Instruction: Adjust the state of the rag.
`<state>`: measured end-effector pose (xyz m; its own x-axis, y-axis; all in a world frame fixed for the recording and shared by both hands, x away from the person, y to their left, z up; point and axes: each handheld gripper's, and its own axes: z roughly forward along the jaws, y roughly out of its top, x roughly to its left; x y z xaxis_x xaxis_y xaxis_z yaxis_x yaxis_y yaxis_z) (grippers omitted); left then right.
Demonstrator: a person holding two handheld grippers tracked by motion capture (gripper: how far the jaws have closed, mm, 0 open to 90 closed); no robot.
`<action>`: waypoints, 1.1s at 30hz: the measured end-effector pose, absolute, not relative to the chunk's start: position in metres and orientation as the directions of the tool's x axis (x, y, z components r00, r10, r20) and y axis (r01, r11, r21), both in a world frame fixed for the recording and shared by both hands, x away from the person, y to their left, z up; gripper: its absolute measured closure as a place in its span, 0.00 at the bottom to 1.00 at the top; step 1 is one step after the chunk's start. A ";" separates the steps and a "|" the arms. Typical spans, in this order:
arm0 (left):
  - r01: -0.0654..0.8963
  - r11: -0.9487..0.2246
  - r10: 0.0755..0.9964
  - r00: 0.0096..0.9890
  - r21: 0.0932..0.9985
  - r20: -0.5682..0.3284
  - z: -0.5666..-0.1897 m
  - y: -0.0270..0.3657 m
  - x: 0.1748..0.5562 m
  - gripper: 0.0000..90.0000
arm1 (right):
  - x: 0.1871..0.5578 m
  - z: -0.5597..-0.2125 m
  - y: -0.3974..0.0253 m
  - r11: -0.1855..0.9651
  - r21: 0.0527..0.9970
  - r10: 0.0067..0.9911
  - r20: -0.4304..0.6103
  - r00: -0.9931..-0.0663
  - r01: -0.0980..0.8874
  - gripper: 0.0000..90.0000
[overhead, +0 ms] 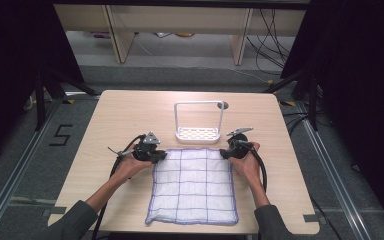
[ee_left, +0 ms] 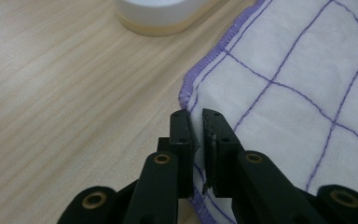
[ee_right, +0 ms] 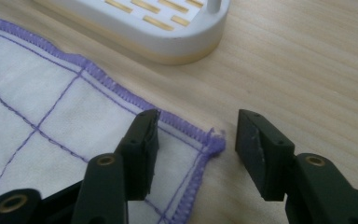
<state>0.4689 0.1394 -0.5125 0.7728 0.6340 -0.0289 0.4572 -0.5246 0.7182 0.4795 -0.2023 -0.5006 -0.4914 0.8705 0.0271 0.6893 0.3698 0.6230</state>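
High view: one wooden table point(overhead: 125, 112), one cloth point(overhead: 194, 186), one white rack point(overhead: 198, 134), two grippers. Left gripper point(overhead: 156, 155) pinches the cloth's far-left corner, jaws pressed on soft woven fabric with a purple grid and stitched hem. Cloth lies flat, square, near the front edge. Right gripper point(overhead: 225, 153) spreads wide, straddling the far-right corner, beside the slotted plastic rack.

High view: fixed overhead, looks forward and down at the whole table point(overhead: 130, 107), far off. Left gripper view: low, close, along its jaws at the cloth point(ee_left: 298, 70) edge. Right gripper view: equally close, at another cloth corner. Both gripper views share the white rack point(ee_right: 168, 32) beyond the cloth.
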 end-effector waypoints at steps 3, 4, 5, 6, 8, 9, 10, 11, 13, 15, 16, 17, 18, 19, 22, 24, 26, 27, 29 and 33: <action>0.455 -0.526 0.633 0.774 0.718 -0.025 -0.513 0.139 0.469 0.91 | 0.477 -0.499 -0.199 0.374 0.615 0.861 0.048 -0.507 0.694 0.75; 0.455 -0.527 0.633 0.774 0.718 -0.026 -0.513 0.139 0.469 0.91 | 0.476 -0.499 -0.199 0.389 0.613 0.849 0.052 -0.526 0.688 0.81; 0.454 -0.527 0.633 0.774 0.718 -0.025 -0.513 0.139 0.469 0.91 | 0.476 -0.499 -0.198 0.390 0.610 0.845 0.061 -0.532 0.690 0.86; 0.453 -0.528 0.631 0.775 0.718 -0.025 -0.513 0.140 0.469 0.91 | 0.476 -0.499 -0.198 0.414 0.618 0.829 0.048 -0.557 0.669 0.91; 0.451 -0.529 0.632 0.775 0.719 -0.022 -0.512 0.140 0.469 0.91 | 0.475 -0.499 -0.197 0.439 0.613 0.815 0.036 -0.578 0.657 0.94; 0.450 -0.530 0.631 0.776 0.718 -0.021 -0.512 0.140 0.469 0.91 | 0.475 -0.499 -0.196 0.443 0.617 0.814 0.027 -0.580 0.651 0.95; 0.450 -0.530 0.631 0.776 0.718 -0.021 -0.512 0.140 0.469 0.92 | 0.475 -0.500 -0.194 0.423 0.627 0.822 0.037 -0.568 0.654 0.95; 0.451 -0.525 0.632 0.774 0.722 -0.024 -0.513 0.140 0.469 0.92 | 0.474 -0.500 -0.194 0.420 0.628 0.824 0.039 -0.565 0.656 0.95; 0.446 -0.527 0.632 0.775 0.723 -0.018 -0.513 0.141 0.469 0.92 | 0.474 -0.498 -0.197 0.453 0.616 0.812 0.014 -0.584 0.644 0.96; 0.446 -0.524 0.635 0.772 0.725 -0.015 -0.512 0.142 0.469 0.93 | 0.474 -0.497 -0.197 0.431 0.637 0.819 0.021 -0.573 0.639 0.96; 0.446 -0.524 0.635 0.772 0.725 -0.015 -0.512 0.142 0.469 0.93 | 0.474 -0.497 -0.197 0.431 0.637 0.819 0.021 -0.573 0.639 0.96; 0.441 -0.525 0.636 0.772 0.728 -0.010 -0.511 0.142 0.469 0.93 | 0.474 -0.495 -0.200 0.420 0.645 0.822 0.029 -0.569 0.639 0.96; 0.438 -0.525 0.636 0.772 0.729 -0.006 -0.511 0.142 0.469 0.93 | 0.473 -0.493 -0.201 0.410 0.648 0.824 0.038 -0.565 0.642 0.96; 0.436 -0.520 0.637 0.771 0.734 -0.007 -0.510 0.142 0.469 0.93 | 0.473 -0.490 -0.202 0.411 0.639 0.825 0.044 -0.564 0.651 0.96; 0.433 -0.521 0.637 0.771 0.735 -0.003 -0.508 0.142 0.468 0.93 | 0.473 -0.488 -0.204 0.422 0.654 0.818 0.024 -0.575 0.628 0.96; 0.432 -0.514 0.636 0.771 0.741 -0.009 -0.506 0.143 0.468 0.93 | 0.472 -0.484 -0.204 0.406 0.661 0.822 0.037 -0.568 0.631 0.96; 0.428 -0.511 0.637 0.771 0.745 -0.006 -0.505 0.144 0.468 0.93 | 0.473 -0.483 -0.205 0.414 0.671 0.817 0.024 -0.576 0.615 0.96; 0.427 -0.502 0.640 0.769 0.752 -0.010 -0.502 0.145 0.469 0.93 | 0.473 -0.481 -0.205 0.407 0.676 0.812 0.040 -0.582 0.614 0.96; 0.427 -0.495 0.643 0.766 0.757 -0.012 -0.500 0.146 0.469 0.93 | 0.473 -0.478 -0.206 0.415 0.693 0.810 0.014 -0.587 0.590 0.96; 0.417 -0.490 0.643 0.766 0.766 -0.006 -0.496 0.145 0.468 0.94 | 0.470 -0.473 -0.207 0.381 0.695 0.822 0.048 -0.567 0.610 0.96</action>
<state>0.4685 0.1449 -0.4958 0.7659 0.6429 -0.0059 0.4170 -0.4898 0.7656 0.4700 -0.2066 -0.4725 -0.5672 0.8222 0.0476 0.6102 0.3807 0.6948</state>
